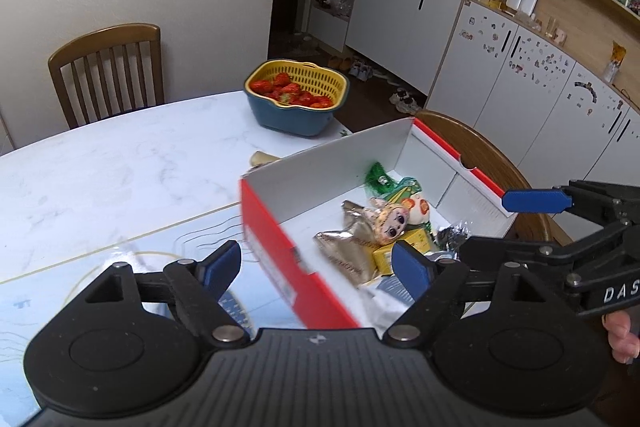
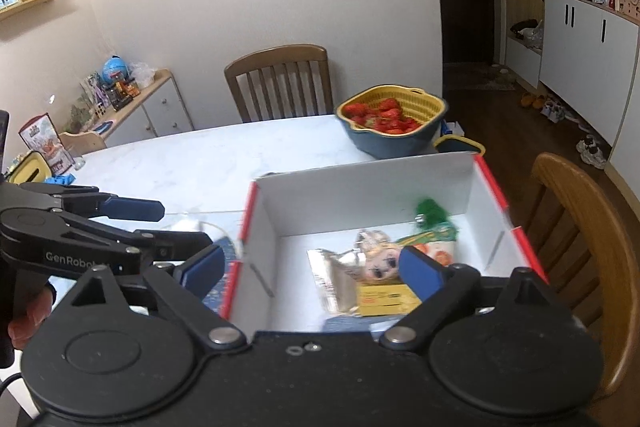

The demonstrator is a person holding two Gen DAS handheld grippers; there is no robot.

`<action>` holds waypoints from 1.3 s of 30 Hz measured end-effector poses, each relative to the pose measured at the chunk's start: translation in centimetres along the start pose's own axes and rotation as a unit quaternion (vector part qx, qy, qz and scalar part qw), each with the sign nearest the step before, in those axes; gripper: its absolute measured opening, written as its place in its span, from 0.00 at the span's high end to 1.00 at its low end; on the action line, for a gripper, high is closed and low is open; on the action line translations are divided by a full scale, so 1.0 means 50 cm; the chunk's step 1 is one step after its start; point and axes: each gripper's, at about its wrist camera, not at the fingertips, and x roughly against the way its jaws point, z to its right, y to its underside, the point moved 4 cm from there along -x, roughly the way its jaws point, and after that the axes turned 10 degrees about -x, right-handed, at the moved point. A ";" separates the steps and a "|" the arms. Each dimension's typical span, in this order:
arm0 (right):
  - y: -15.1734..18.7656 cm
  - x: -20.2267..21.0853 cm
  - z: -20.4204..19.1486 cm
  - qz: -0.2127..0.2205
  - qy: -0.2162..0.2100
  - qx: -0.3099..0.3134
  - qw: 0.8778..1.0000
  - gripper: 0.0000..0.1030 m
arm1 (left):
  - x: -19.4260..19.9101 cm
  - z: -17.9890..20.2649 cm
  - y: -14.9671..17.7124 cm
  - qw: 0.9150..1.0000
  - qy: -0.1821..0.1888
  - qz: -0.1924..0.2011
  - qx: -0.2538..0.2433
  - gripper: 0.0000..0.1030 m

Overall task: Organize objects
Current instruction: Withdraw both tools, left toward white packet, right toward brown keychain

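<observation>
A red cardboard box (image 2: 472,187) with a white inside sits open on the marble-patterned table (image 1: 120,163), and everything else can be placed from it. Its far wall stands upright; beyond that wall, well apart, is a blue bowl with a yellow strainer of strawberries (image 1: 296,95). A wooden chair (image 2: 580,235) stands close against the box's right side, and another chair (image 1: 108,67) waits at the far edge of the table, left of the bowl. To the left of the box the tabletop lies bare right across to that chair, the widest free stretch. A pale blue printed mat (image 1: 80,291) lies on the table by the box's near left corner.

Inside the box, toward its near wall, lies a loose heap: a crinkled silver-gold foil packet (image 1: 340,247), a small doll head with big eyes (image 2: 378,265), a yellow carton (image 2: 384,301), and a green tasselled item (image 2: 432,213) nearer the far wall.

The left gripper (image 1: 320,269) hangs above the box's left wall, which runs between its two blue pads; the pads stand wide apart and press on nothing. The right gripper (image 2: 312,271) hovers over the box's near left corner, one pad outside the wall, the other above the heap, fingers spread wide and empty. A hand (image 1: 622,339) shows behind the right gripper.
</observation>
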 end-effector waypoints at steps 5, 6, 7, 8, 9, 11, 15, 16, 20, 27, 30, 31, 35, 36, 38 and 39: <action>0.025 -0.004 -0.064 0.011 -0.013 0.002 1.000 0.02 | 0.030 -0.051 0.024 1.000 0.008 0.003 0.002 0.17; 0.030 -0.007 -0.076 0.010 -0.014 0.003 1.000 0.02 | 0.035 -0.061 0.029 1.000 0.009 0.004 0.002 0.17; 0.034 -0.009 -0.085 0.010 -0.014 0.002 1.000 0.02 | 0.039 -0.071 0.034 1.000 0.010 0.005 0.002 0.17; 0.039 -0.014 -0.097 0.009 -0.014 0.001 1.000 0.02 | 0.043 -0.081 0.040 1.000 0.011 0.004 0.002 0.17; 0.044 -0.018 -0.106 0.009 -0.013 0.000 1.000 0.02 | 0.046 -0.092 0.045 1.000 0.012 0.004 0.002 0.17; 0.052 -0.028 -0.123 0.007 -0.011 -0.003 1.000 0.02 | 0.053 -0.112 0.057 1.000 0.011 0.003 0.002 0.17; 0.069 -0.047 -0.157 0.000 -0.007 -0.005 1.000 0.02 | 0.060 -0.152 0.076 1.000 0.008 -0.001 -0.001 0.08; 0.073 -0.051 -0.165 -0.001 -0.005 -0.003 1.000 0.02 | 0.061 -0.162 0.080 1.000 0.007 -0.001 -0.001 0.06; 0.084 -0.071 -0.198 -0.004 0.005 0.002 1.000 0.02 | 0.062 -0.205 0.095 1.000 0.009 -0.002 0.004 0.02; 0.105 -0.117 -0.250 -0.022 0.009 0.021 0.999 0.02 | 0.030 -0.287 0.127 0.999 -0.019 -0.014 0.025 0.00; 0.117 -0.143 -0.274 -0.033 0.012 0.035 0.999 0.02 | 0.010 -0.323 0.141 0.998 -0.032 -0.020 0.041 0.00; 0.123 -0.153 -0.282 -0.037 0.014 0.039 0.998 0.02 | 0.003 -0.336 0.145 0.998 -0.031 -0.022 0.047 0.00; 0.150 -0.190 -0.304 -0.056 0.019 0.053 0.997 0.03 | -0.026 -0.371 0.158 0.997 -0.030 -0.034 0.058 0.00; 0.157 -0.199 -0.307 -0.059 0.022 0.058 0.996 0.03 | -0.035 -0.377 0.160 0.997 -0.027 -0.038 0.057 0.00; 0.169 -0.217 -0.313 -0.070 0.025 0.062 0.995 0.04 | -0.052 -0.389 0.165 0.997 -0.028 -0.045 0.053 0.00; 0.176 -0.227 -0.314 -0.076 0.027 0.063 0.995 0.04 | -0.061 -0.395 0.168 0.997 -0.030 -0.048 0.052 0.00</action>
